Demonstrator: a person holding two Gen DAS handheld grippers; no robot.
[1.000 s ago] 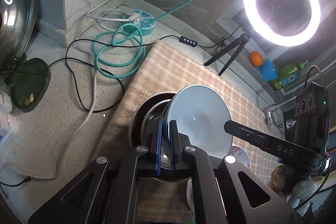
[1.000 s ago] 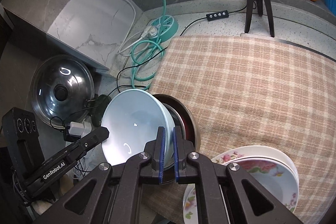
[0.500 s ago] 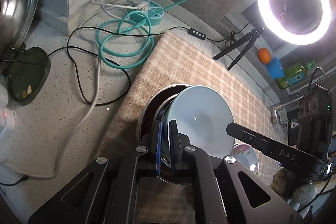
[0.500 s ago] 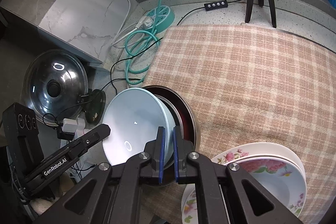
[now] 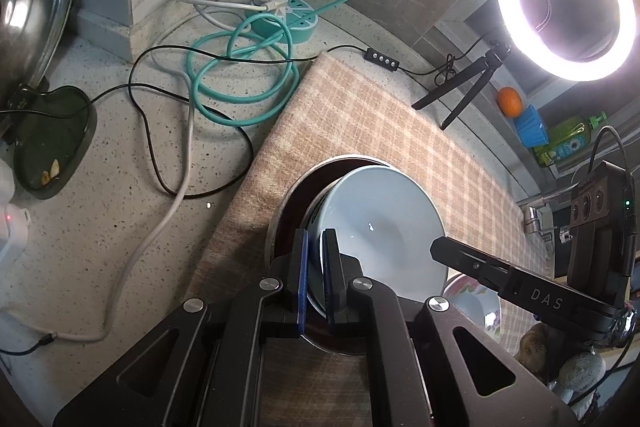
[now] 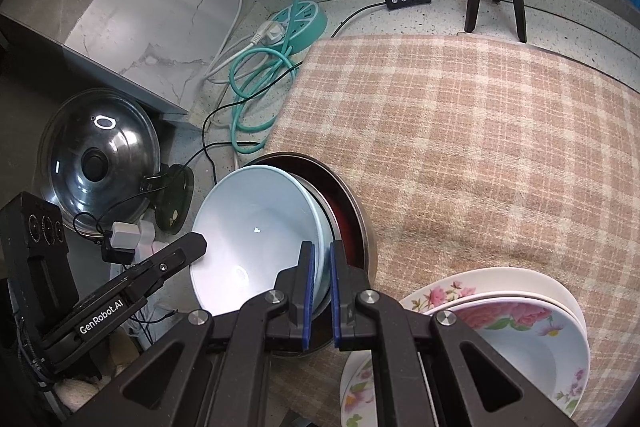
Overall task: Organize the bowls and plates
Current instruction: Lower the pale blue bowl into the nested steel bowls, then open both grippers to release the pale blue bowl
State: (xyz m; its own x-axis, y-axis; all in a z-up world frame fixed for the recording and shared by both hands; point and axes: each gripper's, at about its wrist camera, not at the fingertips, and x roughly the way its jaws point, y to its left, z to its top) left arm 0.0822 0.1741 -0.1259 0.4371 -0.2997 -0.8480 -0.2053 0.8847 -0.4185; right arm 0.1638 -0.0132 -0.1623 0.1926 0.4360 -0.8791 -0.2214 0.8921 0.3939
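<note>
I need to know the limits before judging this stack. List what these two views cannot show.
- Metal bowl: its inside is mostly covered by the blue bowl in both views, so whether the blue bowl rests in it is unclear.
- Floral plates: right view, the count is unclear; the right gripper and the frame edge cut them off.
- Left view: the left gripper hides the blue bowl's near rim.

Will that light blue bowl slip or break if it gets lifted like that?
The light blue bowl looks glazed and shiny, so it is probably slippery. Only its thin rim is pinched, by the left gripper and right gripper, so it may tilt. It seems to be ceramic, so a drop onto the metal bowl could chip it.
</note>
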